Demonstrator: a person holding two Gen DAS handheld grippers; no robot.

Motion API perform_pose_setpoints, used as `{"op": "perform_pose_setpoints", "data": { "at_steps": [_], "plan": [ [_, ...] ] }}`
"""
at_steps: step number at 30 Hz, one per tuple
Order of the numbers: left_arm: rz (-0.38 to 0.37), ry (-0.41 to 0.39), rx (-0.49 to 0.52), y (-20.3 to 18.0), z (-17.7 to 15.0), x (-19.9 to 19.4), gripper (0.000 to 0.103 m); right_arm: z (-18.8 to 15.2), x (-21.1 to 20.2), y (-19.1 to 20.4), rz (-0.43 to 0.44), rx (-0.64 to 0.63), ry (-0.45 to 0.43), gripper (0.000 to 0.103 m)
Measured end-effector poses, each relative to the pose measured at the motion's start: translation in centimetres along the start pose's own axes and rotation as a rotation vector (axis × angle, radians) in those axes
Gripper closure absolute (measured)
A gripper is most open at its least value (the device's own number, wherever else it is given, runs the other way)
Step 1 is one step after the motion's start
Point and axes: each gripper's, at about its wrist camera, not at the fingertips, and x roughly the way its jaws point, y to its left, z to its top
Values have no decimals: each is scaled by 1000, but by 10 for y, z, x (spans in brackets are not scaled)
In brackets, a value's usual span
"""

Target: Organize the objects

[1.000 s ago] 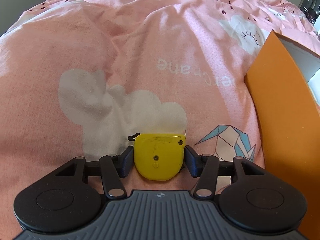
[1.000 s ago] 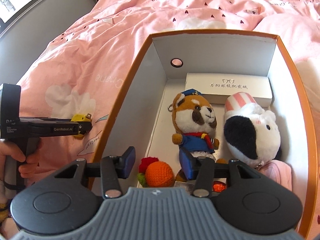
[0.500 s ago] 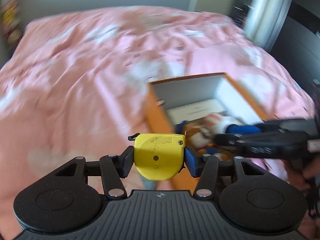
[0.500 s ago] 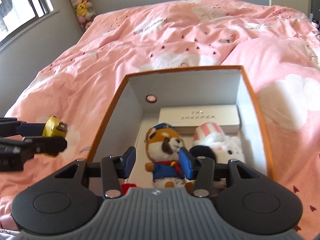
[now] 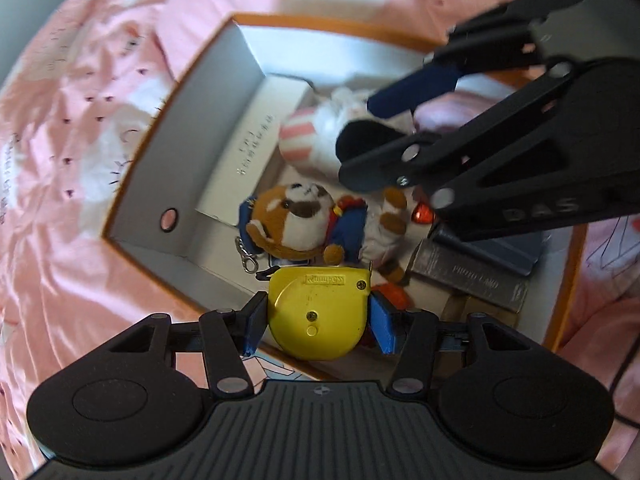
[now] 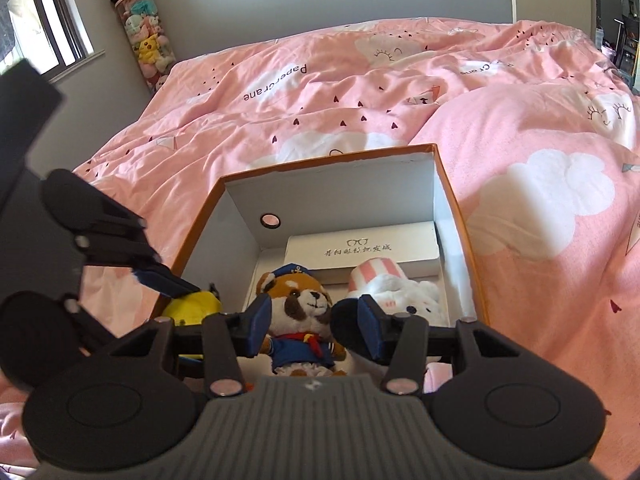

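With the left gripper (image 5: 318,326) clamping the yellow plastic tape measure (image 5: 318,314) and the right gripper (image 6: 312,326) open and empty, lower it into a free gap in the orange cardboard box (image 5: 160,128) before releasing.

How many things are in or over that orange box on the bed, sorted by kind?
Plush toys: 2, a brown raccoon in a blue sailor suit and a white plush with a pink striped hat
Flat boxes: 3, white glasses box, grey photo-card box, dark blue box
Crocheted orange fruit: 1
Yellow tape measure in the left tongs: 1
Total: 7, others may be hidden
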Motion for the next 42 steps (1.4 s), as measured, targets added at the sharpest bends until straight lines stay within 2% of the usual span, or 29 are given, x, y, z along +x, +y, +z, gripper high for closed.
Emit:
{"op": "perform_pose_setpoints", "data": {
  "at_steps": [3, 6, 10, 14, 18, 26, 30, 39, 42],
  "plan": [
    [-1, 72, 116, -1, 9, 19, 42, -1, 1, -3, 4, 14, -3, 52],
    [-19, 138, 170, -2, 16, 38, 42, -3, 2, -5, 12, 18, -1, 52],
    [-42, 176, 242, -6, 15, 56, 42, -4, 2, -4, 16, 17, -6, 52],
    [-56, 208, 266, -7, 14, 65, 42, -7, 7, 0, 16, -2, -2, 52],
    [-35, 219, 284, -7, 11, 69, 41, -11, 12, 4, 14, -20, 16, 52],
    [-16, 212, 258, 2, -12, 71, 33, -12, 14, 4, 10, -22, 26, 52],
    [-13, 166, 222, 8, -23, 54, 33, -12, 13, 7, 10, -36, 29, 52],
    [9, -60, 51, 17, -58, -31, 31, -10, 0, 19, 12, -63, 6, 47],
    [37, -123, -10, 18, -52, -57, 31, -10, -7, 26, 16, -78, -8, 46]
  ]
}}
